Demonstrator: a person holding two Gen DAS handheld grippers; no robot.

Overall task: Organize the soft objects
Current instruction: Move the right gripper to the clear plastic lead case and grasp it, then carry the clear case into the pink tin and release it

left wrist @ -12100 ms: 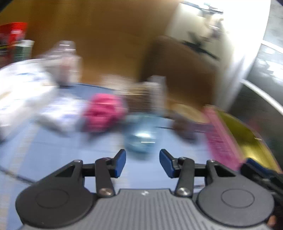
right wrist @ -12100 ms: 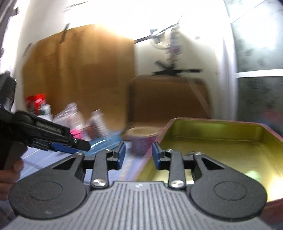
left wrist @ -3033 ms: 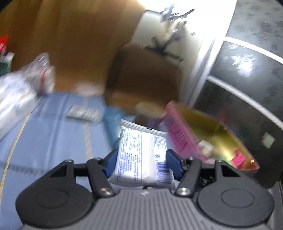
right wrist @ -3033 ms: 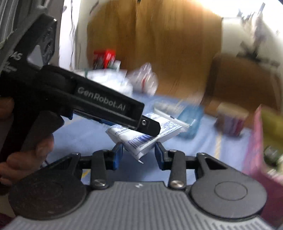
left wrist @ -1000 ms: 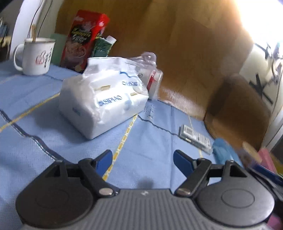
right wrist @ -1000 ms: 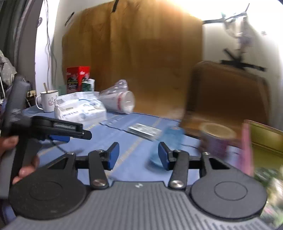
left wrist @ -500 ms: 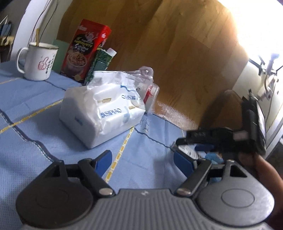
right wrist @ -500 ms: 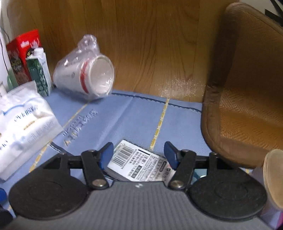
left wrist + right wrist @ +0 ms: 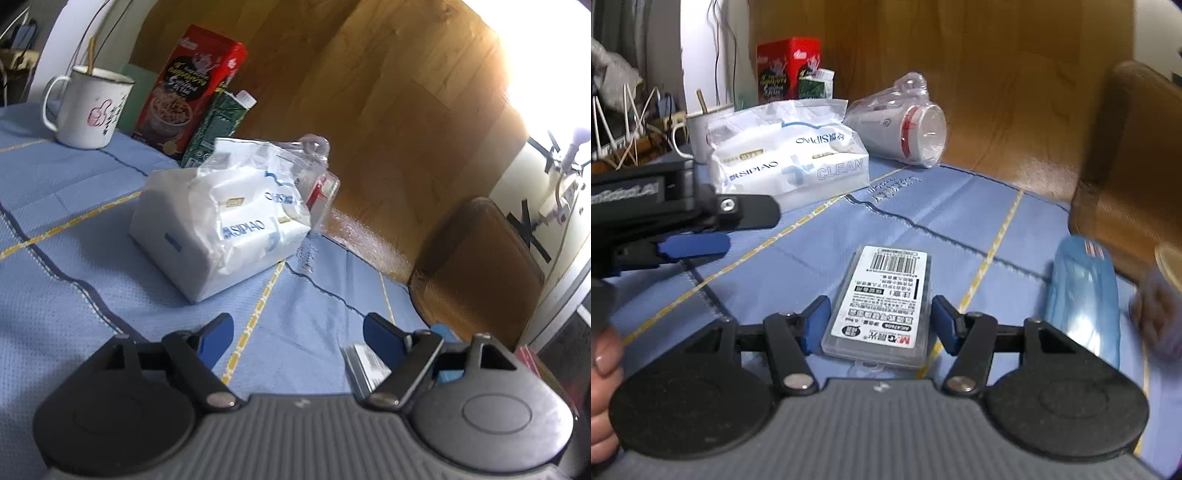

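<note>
While my right gripper [image 9: 881, 325] hangs low over the blue tablecloth [image 9: 923, 221], its jaws are closing around the clear plastic case [image 9: 882, 302] with the barcode label, which lies flat on the cloth between the blue pads; I see a sliver of gap on each side, so the pads are not pressing on it. Just right of that case lies a translucent blue pouch [image 9: 1082, 291], and past it at the frame edge is a blurred cup I cannot make out well. My left gripper [image 9: 297, 332] stands spread wide with nothing between its pads, only bare cloth under them; in its own view the corner of the same clear case [image 9: 364, 365] peeks out beside its right finger. From the right wrist view I see that left gripper [image 9: 690, 245] reaching in from the left, with my hand [image 9: 602, 373] at the frame edge below it. Farther on, the white tissue pack [image 9: 221, 218] sits on the cloth, well ahead of both grippers. Just behind it lies a stack of paper cups in a clear sleeve [image 9: 905, 125], tipped on its side. Beyond those, against the wooden panel [image 9: 369, 110], stand a green carton [image 9: 218, 122], a red box [image 9: 192, 81] and a white enamel mug [image 9: 92, 107]. A brown chair back [image 9: 476, 266] rises at the far right.
</note>
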